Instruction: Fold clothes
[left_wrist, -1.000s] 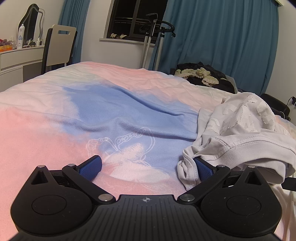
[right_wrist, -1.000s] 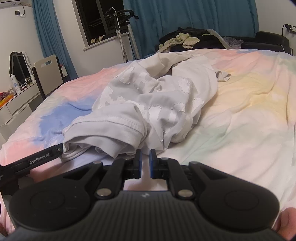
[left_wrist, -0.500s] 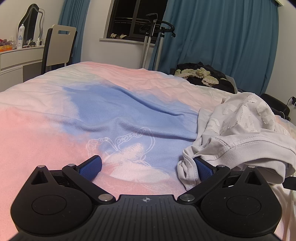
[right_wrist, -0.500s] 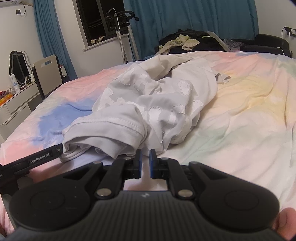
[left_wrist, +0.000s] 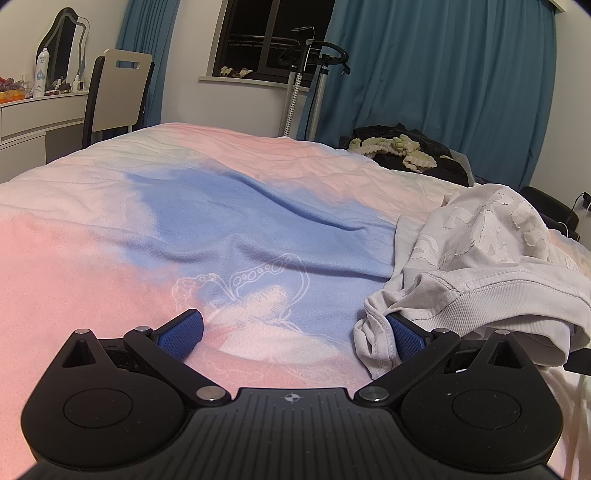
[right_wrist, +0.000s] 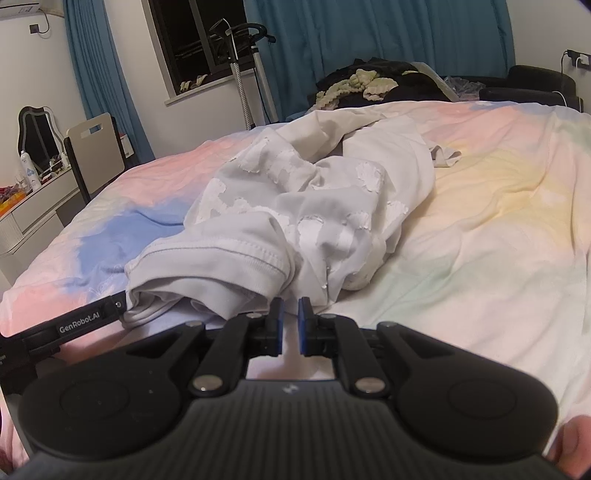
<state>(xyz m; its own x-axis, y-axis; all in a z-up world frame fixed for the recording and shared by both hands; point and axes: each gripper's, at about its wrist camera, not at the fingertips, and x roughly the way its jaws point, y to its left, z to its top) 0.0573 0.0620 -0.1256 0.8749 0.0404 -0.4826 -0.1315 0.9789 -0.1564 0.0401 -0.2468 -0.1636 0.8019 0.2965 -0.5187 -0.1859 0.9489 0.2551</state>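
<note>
A crumpled white sweatshirt (right_wrist: 314, 214) with cracked white print lies on the pastel bedspread (right_wrist: 480, 229). In the left wrist view the sweatshirt (left_wrist: 480, 266) sits at the right. My left gripper (left_wrist: 295, 332) is wide open, low over the bedspread; its right finger touches the ribbed hem edge (left_wrist: 373, 332), nothing held between the pads. My right gripper (right_wrist: 291, 317) has its jaws nearly together with a small gap, empty, just in front of the sweatshirt's near hem. The left gripper's body (right_wrist: 74, 325) shows at the left in the right wrist view.
A dark pile of clothes (left_wrist: 402, 151) lies at the bed's far side. A chair (left_wrist: 118, 96) and white dresser (left_wrist: 33, 114) stand left of the bed. A garment steamer stand (left_wrist: 306, 74) and blue curtains (left_wrist: 443, 92) are behind.
None in the left wrist view. The right wrist view has shifted slightly; the sweatshirt lies as before.
</note>
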